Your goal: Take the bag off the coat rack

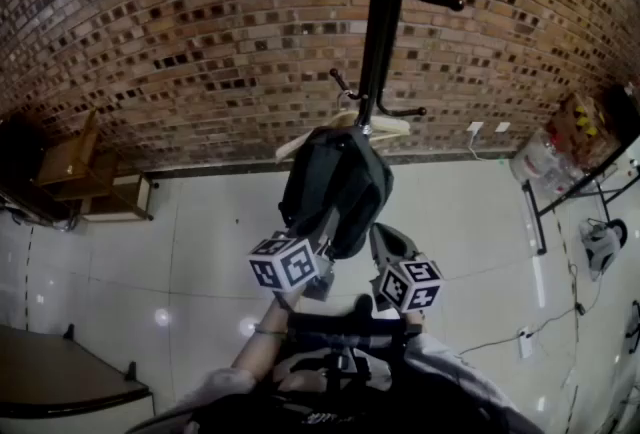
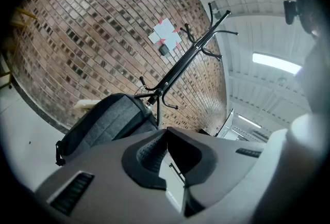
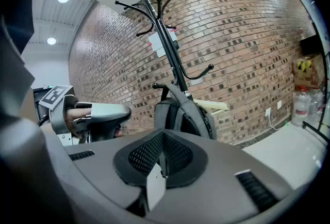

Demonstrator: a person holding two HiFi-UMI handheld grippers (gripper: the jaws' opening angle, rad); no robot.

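Note:
A dark grey bag (image 1: 335,184) hangs from a low hook of the black coat rack (image 1: 380,32), in front of the brick wall. My left gripper (image 1: 322,240) is at the bag's lower edge, whether touching I cannot tell. In its own view the left gripper (image 2: 166,131) is shut with nothing in it, and the bag (image 2: 108,120) lies beyond, to the left. My right gripper (image 1: 384,238) is just right of the bag. That right gripper (image 3: 163,135) is shut and empty too, with the bag (image 3: 180,112) straight ahead on the rack (image 3: 167,47).
A wooden hanger (image 1: 395,125) hangs on the rack behind the bag. Wooden furniture (image 1: 70,162) stands at the left wall. A water bottle (image 1: 540,162), a box (image 1: 585,127) and a metal frame (image 1: 575,190) are at the right. A table corner (image 1: 60,372) is near left.

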